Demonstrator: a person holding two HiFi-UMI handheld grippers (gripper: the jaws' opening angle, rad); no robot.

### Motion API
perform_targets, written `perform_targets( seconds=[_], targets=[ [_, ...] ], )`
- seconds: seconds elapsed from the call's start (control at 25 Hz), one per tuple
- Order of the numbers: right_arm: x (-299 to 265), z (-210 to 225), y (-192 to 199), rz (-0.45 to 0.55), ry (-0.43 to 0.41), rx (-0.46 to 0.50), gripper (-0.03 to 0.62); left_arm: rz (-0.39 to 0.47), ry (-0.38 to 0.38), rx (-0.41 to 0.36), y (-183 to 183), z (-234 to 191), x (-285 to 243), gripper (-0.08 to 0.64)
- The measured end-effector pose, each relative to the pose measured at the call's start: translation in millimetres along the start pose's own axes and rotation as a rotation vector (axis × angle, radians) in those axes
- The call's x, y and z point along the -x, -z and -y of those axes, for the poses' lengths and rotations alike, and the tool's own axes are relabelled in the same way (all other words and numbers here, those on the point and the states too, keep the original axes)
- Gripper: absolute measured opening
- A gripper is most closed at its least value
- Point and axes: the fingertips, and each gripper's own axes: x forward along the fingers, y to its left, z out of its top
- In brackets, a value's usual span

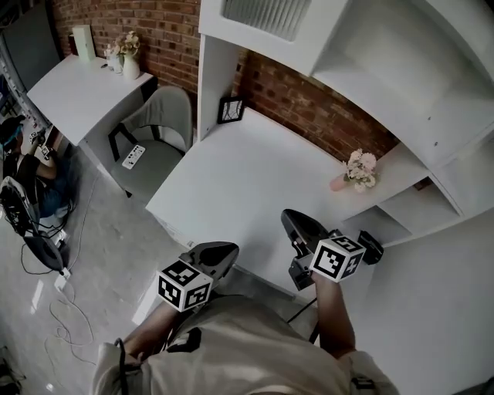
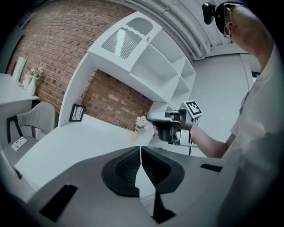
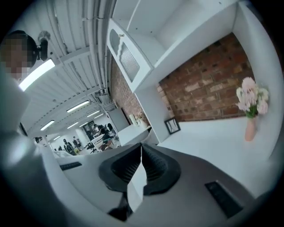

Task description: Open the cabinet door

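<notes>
We stand in front of a tall white shelving unit (image 1: 370, 54) set against a brick wall (image 1: 309, 108). Its open shelves step down on our right. Below it a white desk (image 1: 247, 170) stretches away from us, mostly bare. To the left of the desk a grey chair (image 1: 154, 131) is tucked against a second white table (image 1: 69, 89).

The cabinet door (image 1: 266, 15) sits high up at the left end of the shelving, above the desk. It is a white panel with a ribbed insert, and it lies flush with the cabinet front. Both of our tools are well apart from it.

We hold the left gripper (image 1: 228, 248) low over the desk's near edge. In its own view the jaws are clenched together with nothing between them. The right gripper (image 1: 287, 216) hangs above the desk a little further in. Its jaws are also pressed together and empty.

A black picture frame (image 1: 230, 109) leans at the back of the desk, just beside the cabinet's side panel. A small pink vase of pale flowers (image 1: 356, 171) stands near the wall on the right. A white remote (image 1: 133, 156) lies on the chair seat.
</notes>
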Motion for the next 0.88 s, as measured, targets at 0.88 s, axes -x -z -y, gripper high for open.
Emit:
perform_targets(
  seconds=[0.88],
  targets=[
    [-92, 6, -265, 0.312, 0.274, 0.474, 0.199, 0.044, -0.039, 0.01, -41, -86, 31, 0.023]
  ],
)
